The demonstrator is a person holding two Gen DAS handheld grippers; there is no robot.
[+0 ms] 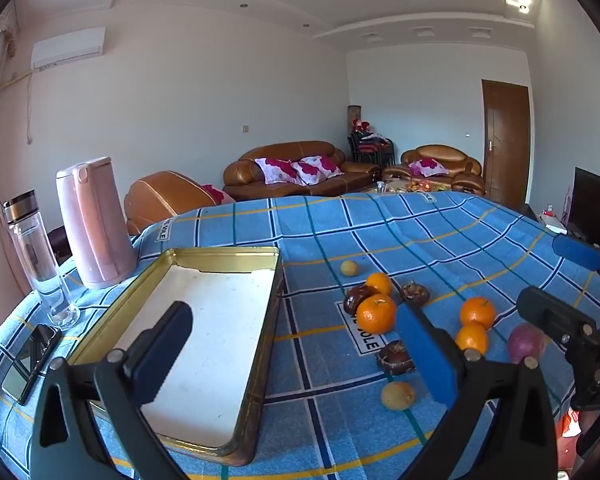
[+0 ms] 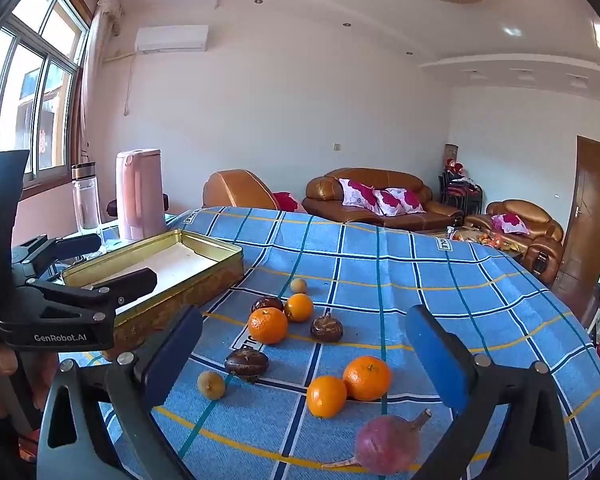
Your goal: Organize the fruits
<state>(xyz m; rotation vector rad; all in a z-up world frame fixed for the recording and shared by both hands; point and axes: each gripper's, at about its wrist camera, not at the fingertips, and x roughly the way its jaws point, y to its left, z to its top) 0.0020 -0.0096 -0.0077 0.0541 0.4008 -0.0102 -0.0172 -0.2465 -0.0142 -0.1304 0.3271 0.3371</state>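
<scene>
An open gold tin tray (image 1: 276, 280) (image 2: 220, 252) with a white floor stands empty on the blue checked tablecloth. Loose fruit lies to its right: several oranges (image 1: 376, 314) (image 2: 366, 378), dark brown fruits (image 1: 395, 357) (image 2: 246, 362), small yellow-brown fruits (image 1: 397, 396) (image 2: 211, 385) and a purple round one (image 1: 525, 343) (image 2: 386, 444). My left gripper (image 1: 296, 356) is open and empty, one finger over the tray, the other near the fruit. My right gripper (image 2: 306, 360) is open and empty, hovering above the fruit; it also shows in the left wrist view (image 1: 556, 280).
A pink kettle (image 1: 94, 222) (image 2: 138, 194), a glass bottle (image 1: 40, 260) (image 2: 85, 200) and a phone (image 1: 30, 362) stand left of the tray near the table's edge. Brown sofas (image 1: 300, 172) and a door (image 1: 506, 140) are beyond the table.
</scene>
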